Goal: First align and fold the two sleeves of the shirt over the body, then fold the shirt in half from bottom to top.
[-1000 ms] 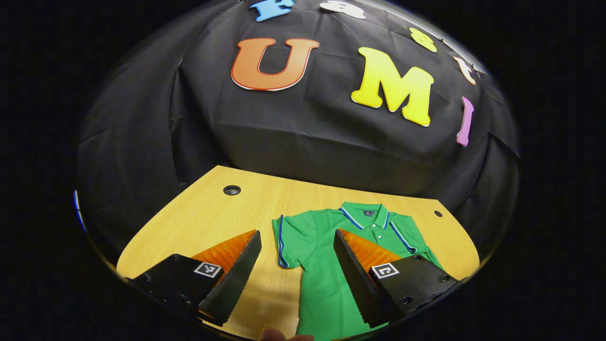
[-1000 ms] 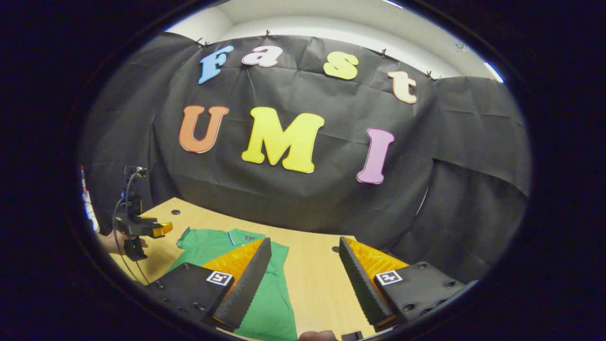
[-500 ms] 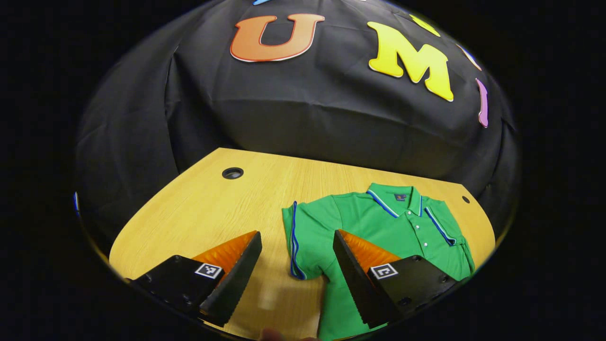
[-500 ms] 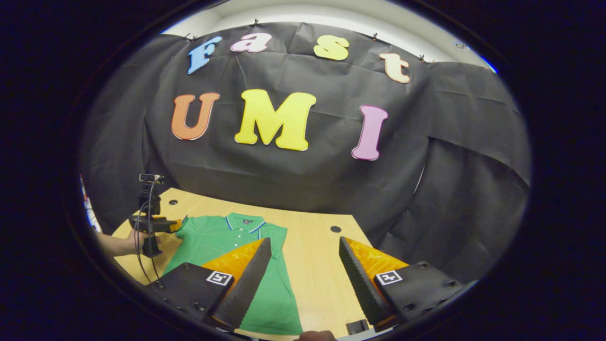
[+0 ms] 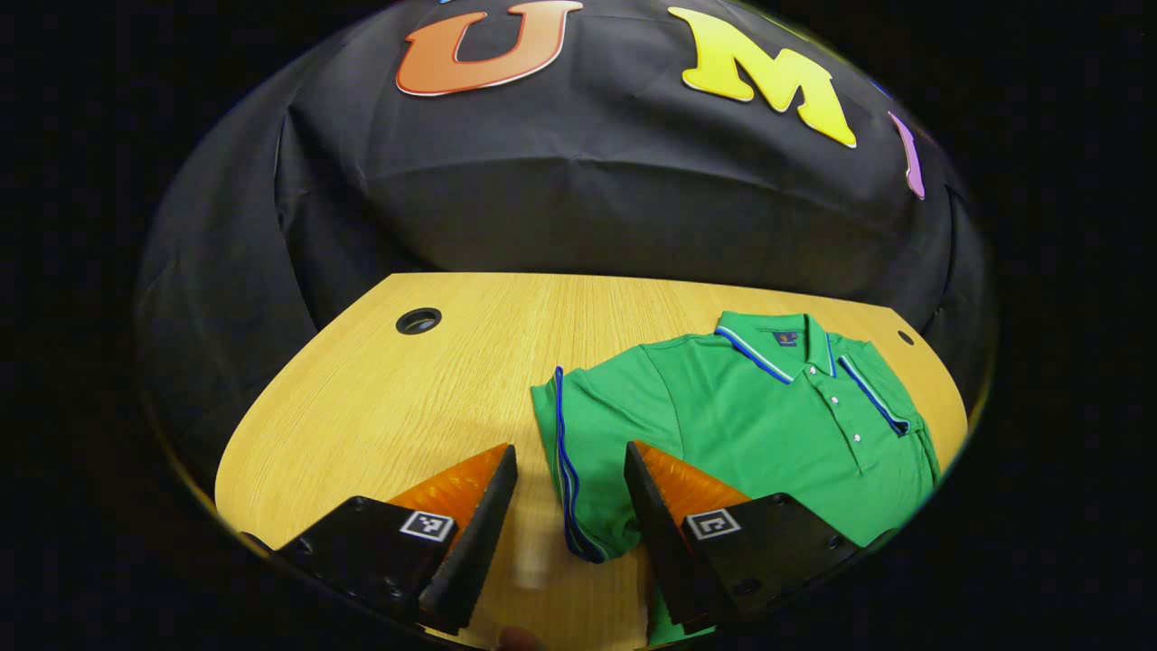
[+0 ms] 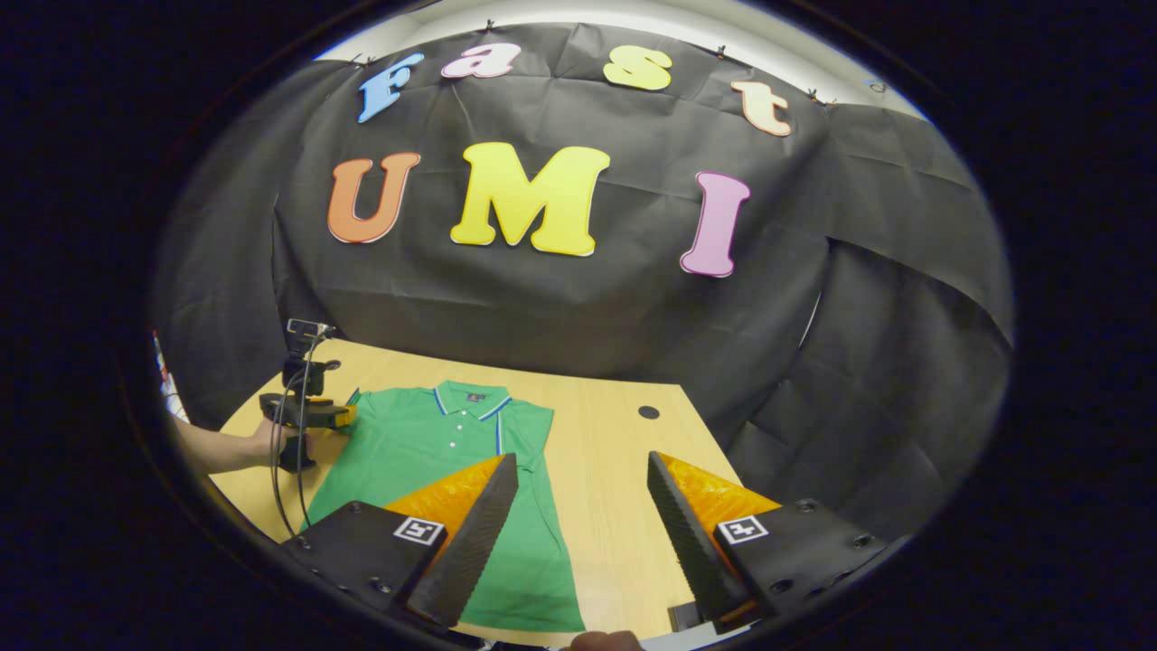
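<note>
Green polo shirt (image 5: pixel 768 425) is lying flat on the light wooden table (image 5: pixel 434 380), collar (image 5: pixel 777 339) pointing toward the black cloth wall at the back. In the left gripper view it takes up the right half of the tabletop, with its sleeve (image 5: pixel 578 452) sticking out toward the middle of the frame. You can see the blue-striped cuff running down the sleeve edge.

The left gripper (image 5: pixel 565 515) sits at the bottom centre of that view, jaws spread wide with nothing between them being pinched. The sleeve's cuff end falls right in the gap between the two fingers, closer to the right-hand finger, which overlaps the green fabric. Can't tell if it's actually touching the cloth or just above it.

In the right gripper view the shirt is lower left of centre, and the right gripper (image 6: pixel 583 533) at the bottom is also wide open and holding nothing. Its left-hand finger sits over the shirt's lower body, the other one is over bare wood. At the far left of that frame a hand (image 6: pixel 280 443) holds the other gripper right at the shirt's far sleeve
</note>
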`<state>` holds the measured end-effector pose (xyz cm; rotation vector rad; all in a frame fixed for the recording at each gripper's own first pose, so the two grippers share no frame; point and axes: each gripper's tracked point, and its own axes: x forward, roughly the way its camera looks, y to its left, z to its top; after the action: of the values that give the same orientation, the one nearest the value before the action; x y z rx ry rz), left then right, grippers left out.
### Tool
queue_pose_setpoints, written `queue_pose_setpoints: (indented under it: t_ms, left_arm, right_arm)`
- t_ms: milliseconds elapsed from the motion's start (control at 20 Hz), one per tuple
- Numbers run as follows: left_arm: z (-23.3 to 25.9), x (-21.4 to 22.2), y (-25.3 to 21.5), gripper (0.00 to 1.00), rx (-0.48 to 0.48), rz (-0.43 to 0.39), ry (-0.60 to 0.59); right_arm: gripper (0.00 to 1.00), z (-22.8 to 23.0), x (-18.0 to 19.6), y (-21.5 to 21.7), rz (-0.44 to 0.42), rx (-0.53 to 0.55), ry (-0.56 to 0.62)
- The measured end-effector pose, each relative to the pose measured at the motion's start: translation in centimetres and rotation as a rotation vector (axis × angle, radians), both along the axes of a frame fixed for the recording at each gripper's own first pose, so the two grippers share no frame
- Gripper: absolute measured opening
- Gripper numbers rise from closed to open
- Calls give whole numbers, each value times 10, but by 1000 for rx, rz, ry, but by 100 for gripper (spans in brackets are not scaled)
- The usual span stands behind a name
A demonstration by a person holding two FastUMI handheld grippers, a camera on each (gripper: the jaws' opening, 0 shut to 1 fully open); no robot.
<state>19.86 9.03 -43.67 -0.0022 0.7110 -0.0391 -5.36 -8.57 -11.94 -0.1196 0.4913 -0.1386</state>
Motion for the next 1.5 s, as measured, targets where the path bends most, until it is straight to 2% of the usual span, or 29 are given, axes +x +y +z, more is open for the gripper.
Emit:
queue_pose_setpoints:
  t_ms: [150, 200, 250, 300, 350, 550, 900, 1250, 1500]
  left_arm:
    - [-16, 2, 6, 63, 30, 17, 62]
    - [-13, 5, 7, 47, 29, 23, 54]
    - [-15, 9, 9, 37, 43, 33, 65]
    - [-16, 9, 9, 4, 32, 35, 75]
    - [-14, 13, 8, 7, 16, 38, 70]
    - [-4, 15, 10, 4, -37, 60, 74]
    - [43, 25, -18, 3, -56, -23, -8]
    - [73, 31, -84, 3, -52, -149, -45]
    - [72, 34, -135, 3, -48, -190, -48]
  right_arm:
    - [92, -4, 3, -5, -16, -5, 15]
    - [92, -3, 1, -8, -21, -16, 21]
    - [92, -3, 1, -10, -19, -25, 23]
    - [94, -3, 0, -11, -17, -31, 21]
    - [94, -2, 1, -10, -13, -32, 19]
    - [96, 0, 1, -14, -12, -34, 8]
    - [95, -5, -5, -39, -84, 1, 17]
    - [94, 5, -20, -52, -119, 13, -19]
    - [94, 5, -35, -69, -170, 33, -25]
